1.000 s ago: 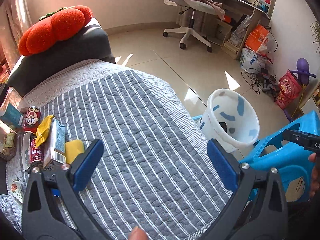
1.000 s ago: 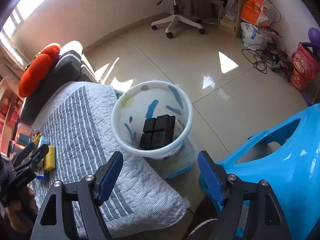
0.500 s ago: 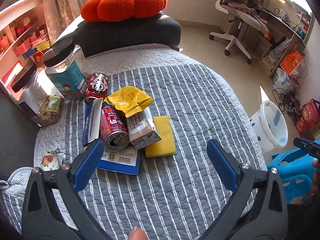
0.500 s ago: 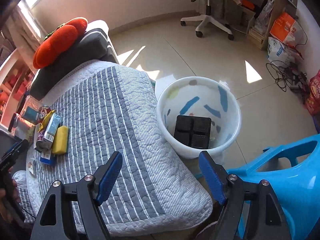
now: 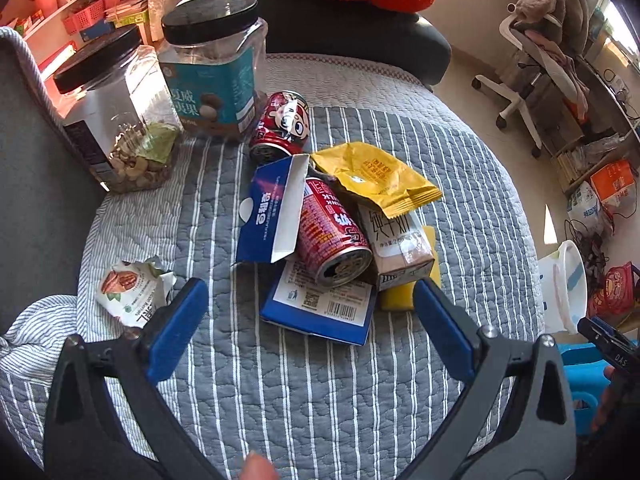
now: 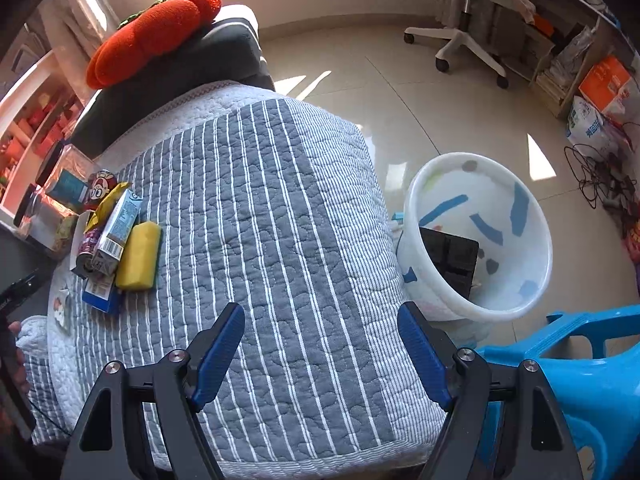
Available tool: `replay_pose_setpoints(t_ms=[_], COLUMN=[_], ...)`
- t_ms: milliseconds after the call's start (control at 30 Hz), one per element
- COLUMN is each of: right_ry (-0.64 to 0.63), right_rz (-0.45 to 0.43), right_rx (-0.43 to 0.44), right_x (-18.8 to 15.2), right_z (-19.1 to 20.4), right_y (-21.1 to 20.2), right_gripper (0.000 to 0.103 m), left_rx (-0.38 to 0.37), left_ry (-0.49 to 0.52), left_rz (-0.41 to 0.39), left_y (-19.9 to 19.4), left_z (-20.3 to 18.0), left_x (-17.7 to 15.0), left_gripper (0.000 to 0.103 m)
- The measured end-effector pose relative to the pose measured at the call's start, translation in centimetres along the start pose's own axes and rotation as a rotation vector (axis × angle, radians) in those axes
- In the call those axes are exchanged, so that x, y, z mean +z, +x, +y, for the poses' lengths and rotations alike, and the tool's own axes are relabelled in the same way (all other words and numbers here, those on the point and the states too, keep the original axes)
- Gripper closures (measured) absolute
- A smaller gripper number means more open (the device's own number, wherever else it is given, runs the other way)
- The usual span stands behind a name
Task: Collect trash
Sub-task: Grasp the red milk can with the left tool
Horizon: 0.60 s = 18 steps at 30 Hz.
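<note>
Left gripper (image 5: 308, 336) hung wide open and empty just short of the trash pile, red can (image 5: 334, 236) dead ahead with its long axis running away from it; right gripper (image 6: 320, 354), also open and empty, was farther off, nearer the white bucket (image 6: 516, 264).

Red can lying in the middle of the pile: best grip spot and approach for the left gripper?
Grip the red can across its round body near the exposed end facing the camera, coming from above. It lies on its side; the blue carton flap and milk box crowd its flanks, so the open left gripper likely must straddle narrowly.
</note>
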State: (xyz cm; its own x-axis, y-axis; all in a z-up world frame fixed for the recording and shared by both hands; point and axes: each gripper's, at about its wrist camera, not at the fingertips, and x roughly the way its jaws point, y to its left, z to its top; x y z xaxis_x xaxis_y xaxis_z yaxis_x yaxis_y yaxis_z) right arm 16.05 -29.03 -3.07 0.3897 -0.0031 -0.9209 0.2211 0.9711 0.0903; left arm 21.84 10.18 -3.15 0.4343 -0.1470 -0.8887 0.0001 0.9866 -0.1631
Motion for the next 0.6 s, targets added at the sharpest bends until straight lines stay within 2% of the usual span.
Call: replay_pose_setpoints(t_ms=[67, 133, 233, 467, 600], right_ry=[-0.002, -0.004, -0.011, -0.030, -0.051], right_rz=[0.006, 0.011, 0.019, 0.032, 0.044], right_rx=[-0.003, -0.003, 0.005, 0.028, 0.039], right_x=[0.2, 0.3, 0.7, 1.3, 1.6], right_z=[0.5, 1.0, 2.3, 5.3, 7.2], right_y=[0.5, 1.0, 1.7, 3.3, 4.3], right_gripper=[0.023, 0.023, 0.023, 0.023, 0.023], left_rx=[-0.008, -0.041, -0.069, -0.025, -0.054], left_ry=[-0.022, -0.033, -0.046, -0.092, -0.109], left_rz=[0.006, 0.022, 0.057, 0.109, 0.126], left_y=[1.0, 2.1, 4.0, 7.4, 7.9], left_z=[0.0, -0.3, -1.1, -1.7, -1.0], left_x=[0.7, 1.4, 2.2, 3.4, 3.8], left_gripper=[0.015, 0.031, 0.042, 0.047, 0.048])
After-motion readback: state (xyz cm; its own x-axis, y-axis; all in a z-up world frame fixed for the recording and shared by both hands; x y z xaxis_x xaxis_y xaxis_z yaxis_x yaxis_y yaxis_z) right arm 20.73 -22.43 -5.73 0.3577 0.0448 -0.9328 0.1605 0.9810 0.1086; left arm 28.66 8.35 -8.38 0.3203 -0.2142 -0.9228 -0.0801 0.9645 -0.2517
